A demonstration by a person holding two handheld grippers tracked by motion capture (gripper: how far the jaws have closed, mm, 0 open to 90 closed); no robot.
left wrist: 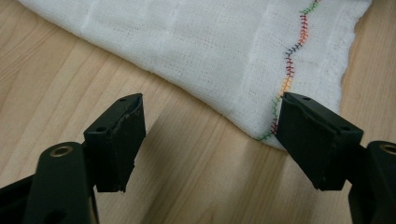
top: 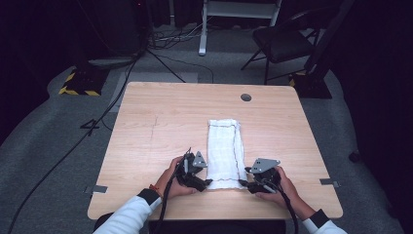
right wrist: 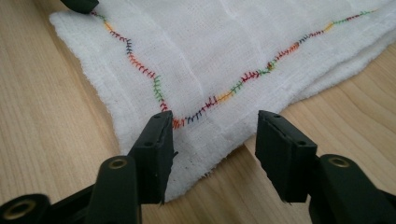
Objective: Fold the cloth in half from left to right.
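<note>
A folded white woven cloth with a wavy line of rainbow stitching near its edge is lying on the light wooden table, near the person's side. No writing is showing on it. The left gripper is sitting at the cloth's near left corner, jaws spread apart. The right gripper is sitting at the near right corner, jaws also spread apart, holding nothing.

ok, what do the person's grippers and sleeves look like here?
Both the left gripper and right gripper are black, with two flat block jaws, brass-coloured pivot screws, a grey three-cornered plate on top and a black trailing cable. White sleeves with dark cuffs; orange band at the left wrist.
</note>
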